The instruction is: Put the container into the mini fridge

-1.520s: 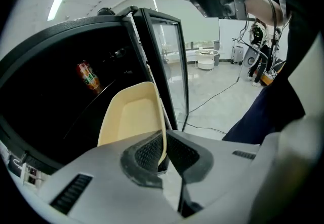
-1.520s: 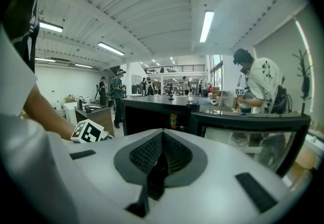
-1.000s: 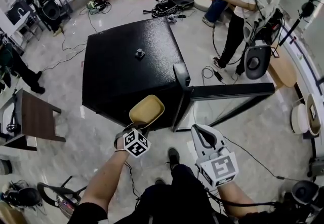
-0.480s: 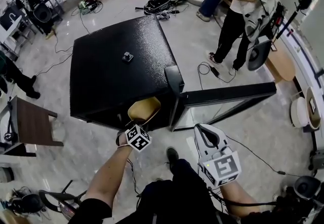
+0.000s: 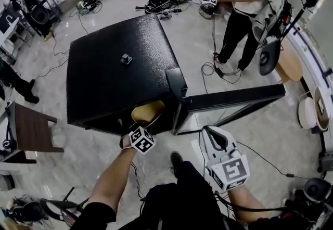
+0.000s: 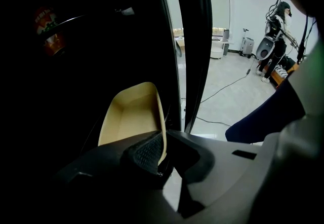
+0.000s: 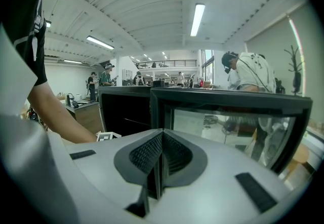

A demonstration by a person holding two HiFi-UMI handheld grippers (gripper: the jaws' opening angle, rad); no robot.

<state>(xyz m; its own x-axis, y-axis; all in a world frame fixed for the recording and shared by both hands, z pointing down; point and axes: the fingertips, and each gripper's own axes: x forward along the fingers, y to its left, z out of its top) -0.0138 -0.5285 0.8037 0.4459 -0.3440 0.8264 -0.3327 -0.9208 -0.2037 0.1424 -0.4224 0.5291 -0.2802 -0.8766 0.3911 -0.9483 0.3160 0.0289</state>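
Observation:
A black mini fridge (image 5: 117, 75) stands below me, its glass door (image 5: 234, 100) swung open to the right. My left gripper (image 5: 141, 131) is shut on the rim of a tan container (image 5: 148, 113), whose far end lies under the fridge's top edge, in the opening. In the left gripper view the container (image 6: 130, 115) points into the dark fridge interior, with the left gripper (image 6: 160, 148) pinching its right wall. My right gripper (image 5: 214, 139) hangs shut and empty in front of the door; in its own view the right gripper (image 7: 158, 159) faces the door (image 7: 228, 121).
A small dark object (image 5: 126, 59) sits on the fridge top. A red can (image 6: 48, 33) shows on a shelf inside. A person (image 5: 250, 5) stands beyond the door at right. A wooden side table (image 5: 31, 130) is at left. Cables (image 5: 218, 73) lie on the floor.
The left gripper has carried the container forward, so its far end now sits under the fridge's top edge. The right gripper has stayed shut in about the same place.

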